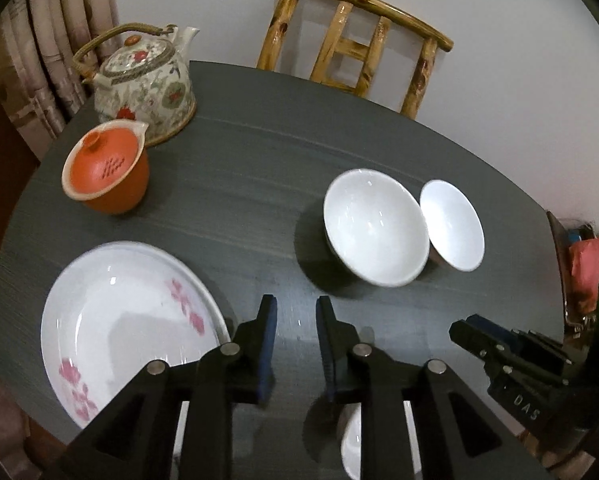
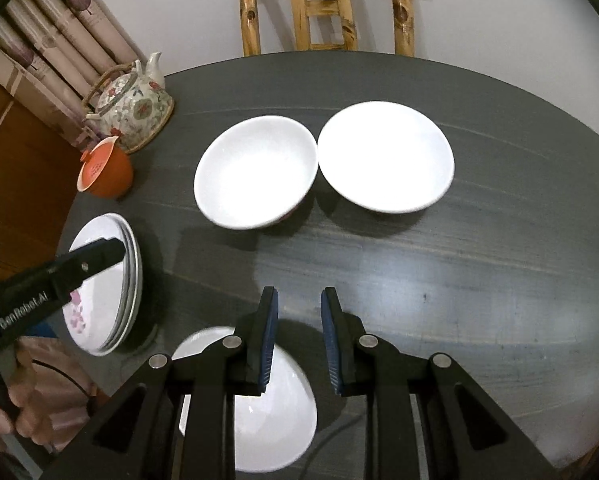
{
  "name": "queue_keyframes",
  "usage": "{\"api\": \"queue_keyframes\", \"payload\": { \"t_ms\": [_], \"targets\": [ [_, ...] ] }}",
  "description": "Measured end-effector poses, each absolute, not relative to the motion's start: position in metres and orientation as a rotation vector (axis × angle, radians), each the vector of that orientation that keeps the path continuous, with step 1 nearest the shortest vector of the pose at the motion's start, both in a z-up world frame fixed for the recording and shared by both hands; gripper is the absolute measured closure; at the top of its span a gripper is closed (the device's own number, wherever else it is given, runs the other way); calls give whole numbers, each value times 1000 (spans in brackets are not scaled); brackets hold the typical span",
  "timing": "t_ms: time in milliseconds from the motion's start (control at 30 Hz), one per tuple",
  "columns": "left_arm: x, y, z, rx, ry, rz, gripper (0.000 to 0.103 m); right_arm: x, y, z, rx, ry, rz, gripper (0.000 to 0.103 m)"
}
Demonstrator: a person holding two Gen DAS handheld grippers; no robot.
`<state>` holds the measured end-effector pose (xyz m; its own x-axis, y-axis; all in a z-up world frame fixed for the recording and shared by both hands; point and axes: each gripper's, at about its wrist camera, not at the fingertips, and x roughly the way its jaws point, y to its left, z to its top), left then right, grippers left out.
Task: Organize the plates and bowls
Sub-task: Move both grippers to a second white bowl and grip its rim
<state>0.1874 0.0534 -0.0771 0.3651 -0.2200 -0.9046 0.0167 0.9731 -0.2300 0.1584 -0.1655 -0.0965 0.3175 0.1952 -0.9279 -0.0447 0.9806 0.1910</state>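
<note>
With both your left gripper and right gripper parted and empty, reach for the near bowl at 11 o'clock, pinch its rim squarely, and nest it in its neighbour touching at 1 o'clock.

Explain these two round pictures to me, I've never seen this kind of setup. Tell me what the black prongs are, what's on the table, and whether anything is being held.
No robot here: a person holds a two-fingered tool in each hand, each carrying a wide-angle camera looking along its fingers. One picture is from the left gripper, the other from the right gripper. Both are open and hold nothing. On the dark table lie a stack of flowered plates, two white bowls side by side, a third bowl near the edge, a floral teapot and an orange lidded cup.
</note>
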Motion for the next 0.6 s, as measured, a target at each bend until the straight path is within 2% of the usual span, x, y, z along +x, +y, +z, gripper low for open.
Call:
{"api": "queue_keyframes", "payload": {
  "t_ms": [600],
  "targets": [
    [270, 32, -119, -237, 1284, -197, 82, 243, -159, -132, 215, 1301, 134, 82]
  ]
}}
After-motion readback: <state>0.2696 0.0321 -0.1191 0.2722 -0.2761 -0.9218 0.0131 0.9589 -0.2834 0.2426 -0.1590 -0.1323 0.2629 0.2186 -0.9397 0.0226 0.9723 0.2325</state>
